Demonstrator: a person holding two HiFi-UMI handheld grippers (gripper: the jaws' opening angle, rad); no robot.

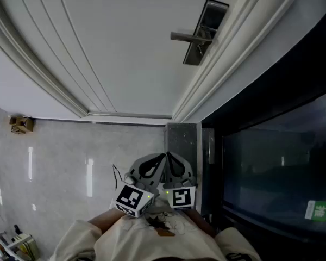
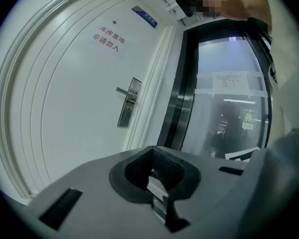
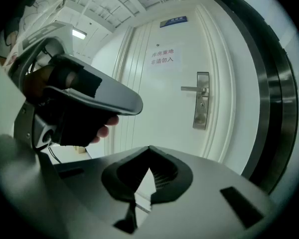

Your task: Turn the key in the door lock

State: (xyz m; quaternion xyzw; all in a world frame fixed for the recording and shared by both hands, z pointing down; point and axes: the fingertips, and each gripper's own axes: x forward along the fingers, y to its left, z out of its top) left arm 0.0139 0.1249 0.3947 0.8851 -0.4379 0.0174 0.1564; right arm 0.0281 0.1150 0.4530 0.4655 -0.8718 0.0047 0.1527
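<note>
With left gripper (image 2: 153, 151) and right gripper (image 3: 149, 150) closed empty, I should approach the lock (image 3: 202, 101) squarely; key perhaps too small to see.

Metal lock plate (image 1: 205, 32), glossy floor (image 1: 65, 167)

Looks like an office-building corridor: white door (image 1: 125, 48) with a red-lettered notice (image 3: 162, 57) and a blue plate (image 3: 173, 21) at 12 o'clock. Black-framed glass wall (image 1: 277, 173) at 3 o'clock, glossy stone floor (image 1: 70, 167) at 8 o'clock.

Glossy pale floor (image 1: 60, 167) (small brown object (image 1: 22, 124) at its edge)
</note>
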